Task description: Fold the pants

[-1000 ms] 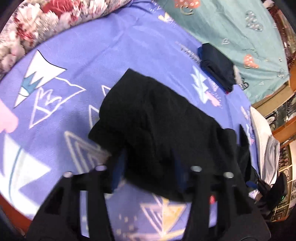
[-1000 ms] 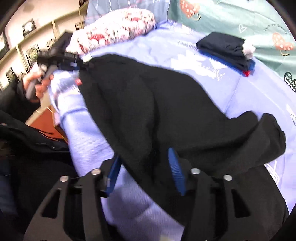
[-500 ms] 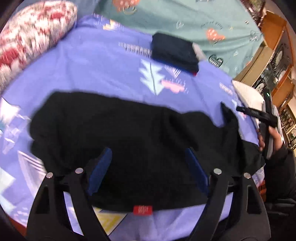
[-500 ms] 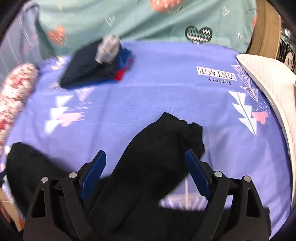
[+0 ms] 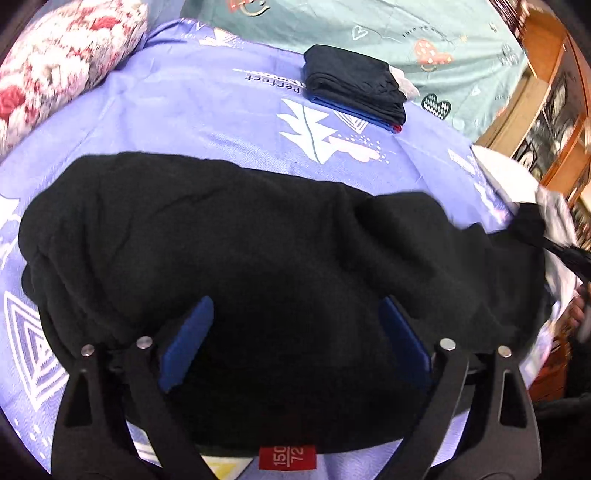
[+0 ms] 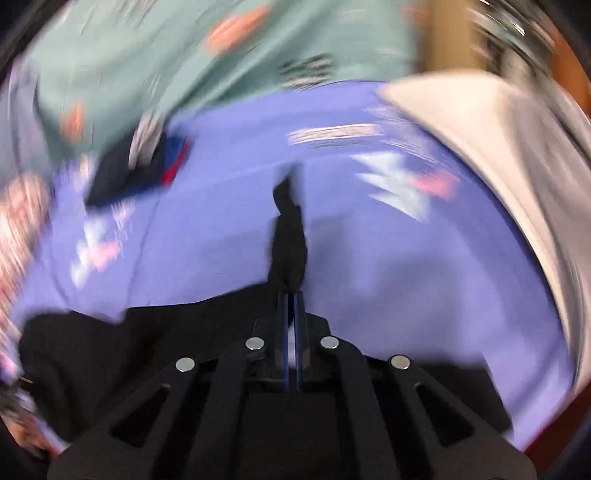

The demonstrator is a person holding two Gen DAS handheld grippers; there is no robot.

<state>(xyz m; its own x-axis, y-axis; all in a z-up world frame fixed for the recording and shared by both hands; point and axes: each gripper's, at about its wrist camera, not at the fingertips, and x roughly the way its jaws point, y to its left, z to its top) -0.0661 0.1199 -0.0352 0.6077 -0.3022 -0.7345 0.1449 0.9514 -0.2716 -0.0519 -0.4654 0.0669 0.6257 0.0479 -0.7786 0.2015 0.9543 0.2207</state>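
Lying spread across the purple bedsheet (image 5: pixel 192 110), the black pants (image 5: pixel 258 258) sit under the left gripper (image 5: pixel 295 332), jaws just opened wide and gripping nothing, while the right gripper (image 6: pixel 291 295) has snapped closed, pinching a pants end.

We are counting one pair of black pants (image 5: pixel 258 266) spread on one bed with a purple printed sheet (image 5: pixel 192 110). We are seeing one stack of folded dark clothes (image 5: pixel 354 86) farther back, one floral pillow (image 5: pixel 62 62), one teal cover (image 5: pixel 424 33), one pale folded cloth (image 6: pixel 491 147), and one red size tag (image 5: pixel 287 457). We are working with two hand-held grippers: left (image 5: pixel 295 332) and right (image 6: pixel 290 295).
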